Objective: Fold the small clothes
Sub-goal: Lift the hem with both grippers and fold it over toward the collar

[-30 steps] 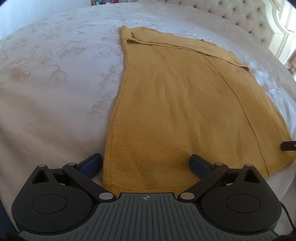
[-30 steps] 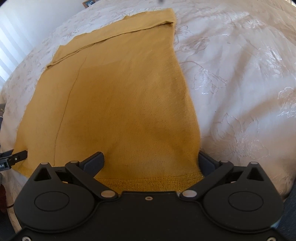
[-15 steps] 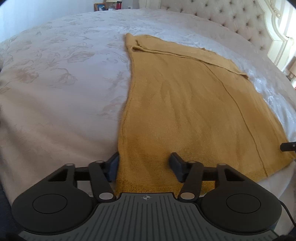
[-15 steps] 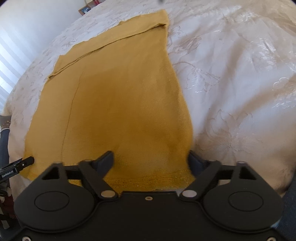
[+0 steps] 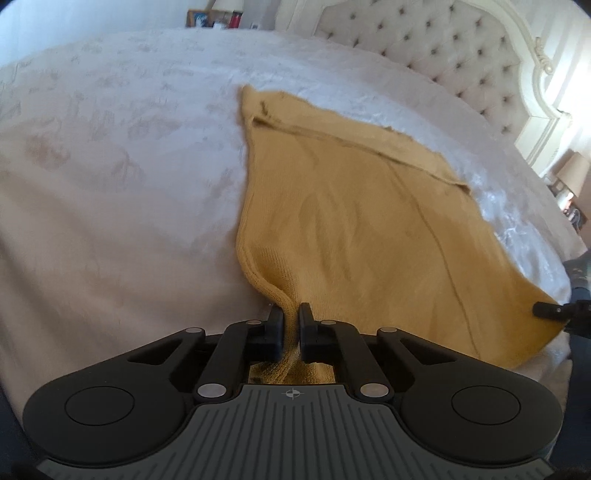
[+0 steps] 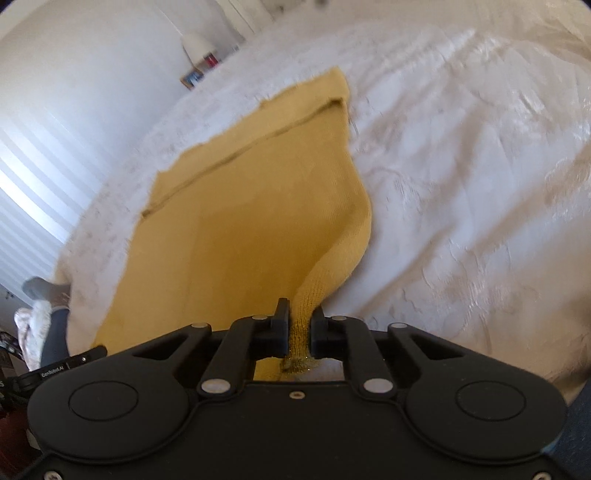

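Observation:
A mustard-yellow knit garment (image 5: 354,206) lies spread on a white patterned bedspread (image 5: 110,177), its far end folded over. My left gripper (image 5: 291,317) is shut on the garment's near left corner, which is pinched up off the bed. My right gripper (image 6: 300,318) is shut on the near right corner of the same garment (image 6: 251,221), also lifted. The right gripper's fingertip shows at the right edge of the left wrist view (image 5: 550,308).
A tufted headboard (image 5: 443,48) stands at the far right of the bed. A bedside lamp (image 5: 570,171) and a shelf with small items (image 5: 218,18) sit beyond the bed. White bedspread (image 6: 461,166) stretches right of the garment.
Both grippers have closed from wide open onto the garment's near hem corners and lifted them, so the near edge now rises off the bed.

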The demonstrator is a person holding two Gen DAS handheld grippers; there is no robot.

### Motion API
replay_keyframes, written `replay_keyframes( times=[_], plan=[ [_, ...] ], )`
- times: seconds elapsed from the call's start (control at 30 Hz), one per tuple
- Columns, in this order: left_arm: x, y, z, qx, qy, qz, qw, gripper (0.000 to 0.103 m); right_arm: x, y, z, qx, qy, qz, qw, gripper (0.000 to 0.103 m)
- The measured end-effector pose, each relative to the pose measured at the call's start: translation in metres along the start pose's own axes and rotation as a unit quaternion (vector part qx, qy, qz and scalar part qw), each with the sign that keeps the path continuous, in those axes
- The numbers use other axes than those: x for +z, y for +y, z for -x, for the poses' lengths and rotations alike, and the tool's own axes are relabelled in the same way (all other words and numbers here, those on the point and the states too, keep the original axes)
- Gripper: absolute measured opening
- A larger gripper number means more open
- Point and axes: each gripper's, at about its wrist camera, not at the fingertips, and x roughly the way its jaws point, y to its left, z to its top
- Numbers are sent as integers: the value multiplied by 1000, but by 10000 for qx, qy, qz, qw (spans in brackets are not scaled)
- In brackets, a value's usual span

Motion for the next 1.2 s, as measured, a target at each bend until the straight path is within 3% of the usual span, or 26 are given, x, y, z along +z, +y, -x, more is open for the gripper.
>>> replay_keyframes(
  times=[0.33,0.6,0.87,1.2],
  plan=[
    [21,-8,14,-196,-426,-85,9989,7,9,-6,13,295,-385,-341,9982,17],
    [49,-6,19,-330,-767,72,9965,7,31,-1,16,380,-702,-207,9966,17],
    [83,-3,10,-380,-1068,100,9935,7,77,9,2,474,-1067,-25,9932,17],
    [144,9,-31,-386,-1342,269,9898,7,159,24,-53,499,-1424,87,9885,17]
  ],
)
